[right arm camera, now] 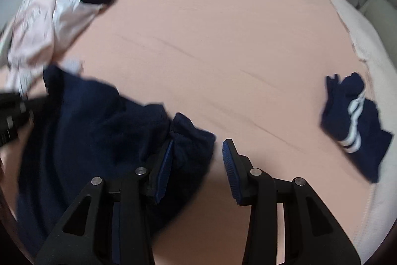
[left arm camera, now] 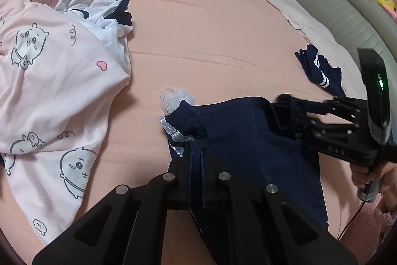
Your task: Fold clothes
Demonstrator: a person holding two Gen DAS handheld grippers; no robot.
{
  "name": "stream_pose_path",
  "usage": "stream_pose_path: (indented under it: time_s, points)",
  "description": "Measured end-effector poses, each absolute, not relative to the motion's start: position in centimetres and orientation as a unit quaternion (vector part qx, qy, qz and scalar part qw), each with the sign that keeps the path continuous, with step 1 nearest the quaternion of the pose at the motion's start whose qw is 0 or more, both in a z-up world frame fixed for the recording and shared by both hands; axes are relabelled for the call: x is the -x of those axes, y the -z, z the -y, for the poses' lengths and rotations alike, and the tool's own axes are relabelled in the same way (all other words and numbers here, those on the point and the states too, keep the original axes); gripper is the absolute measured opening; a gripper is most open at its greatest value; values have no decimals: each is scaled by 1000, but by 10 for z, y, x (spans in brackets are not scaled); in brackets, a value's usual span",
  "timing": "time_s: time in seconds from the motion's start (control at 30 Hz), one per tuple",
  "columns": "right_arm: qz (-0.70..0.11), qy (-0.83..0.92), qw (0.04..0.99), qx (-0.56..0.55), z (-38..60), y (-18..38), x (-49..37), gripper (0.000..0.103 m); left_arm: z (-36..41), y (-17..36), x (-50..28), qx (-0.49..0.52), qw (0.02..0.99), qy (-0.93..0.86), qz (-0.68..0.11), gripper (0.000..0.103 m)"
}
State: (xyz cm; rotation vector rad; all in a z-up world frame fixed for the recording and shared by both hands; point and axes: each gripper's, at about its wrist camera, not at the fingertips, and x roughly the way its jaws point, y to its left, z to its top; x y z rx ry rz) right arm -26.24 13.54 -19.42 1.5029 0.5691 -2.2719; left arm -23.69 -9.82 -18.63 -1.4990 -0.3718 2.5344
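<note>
On the pink sheet (left arm camera: 211, 24), a navy garment (left arm camera: 248, 140) is spread between the two tools. Its left corner is clamped in the closed left gripper (left arm camera: 196, 140). The right gripper (right arm camera: 197, 155) is seen with jaws apart, the garment's bunched right edge lying against the left pad and partly in the gap, nothing pinched. The cloth's long axis runs from one tool to the other, so the free edge is nearer the right hand. A pile of pale clothes (left arm camera: 49, 66) is left at the far left, a striped navy piece (right arm camera: 352, 126) at the right, a grey headboard (left arm camera: 335, 1) beyond.
</note>
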Motion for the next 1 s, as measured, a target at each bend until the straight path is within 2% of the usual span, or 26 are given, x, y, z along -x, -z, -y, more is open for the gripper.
stream_pose_path:
  time_s: [0.17,0.23,0.3,0.37,0.47,0.6,0.67,0.73,0.77,0.8,0.87,0.9,1.0]
  points:
    - [-287,803,147,-501,-163,195,246,42,100,189,237,506,85,-849,129,6]
    - [-299,810,110,-492,-178,194,248,42,100,190,238,504,87,-849,134,6]
    - [-287,820,71,-489,-194,188,250,37,99,189,238,500,89,-850,141,6]
    - [-244,840,65,-479,-211,172,248,37,101,186,237,491,94,-852,155,6]
    - [-180,861,109,-464,-204,151,239,37,102,176,236,472,105,-860,161,6]
    - [-201,850,155,-461,-147,159,244,40,100,175,237,473,112,-859,159,7]
    - [-208,837,119,-492,-138,178,252,40,104,183,238,487,98,-854,158,8]
    - [-207,831,76,-511,-147,189,263,45,110,187,239,496,92,-847,166,8]
    - [-192,837,67,-508,-154,188,263,55,113,187,240,499,94,-843,177,9]
    - [-188,841,54,-504,-160,185,263,56,117,185,239,498,93,-842,184,10]
    - [-187,848,35,-494,-169,177,260,56,120,176,237,485,75,-853,177,30]
    - [-188,852,28,-488,-172,174,258,56,122,172,235,477,77,-856,182,44]
    - [-158,863,48,-477,-173,164,259,56,127,167,233,461,109,-854,214,44]
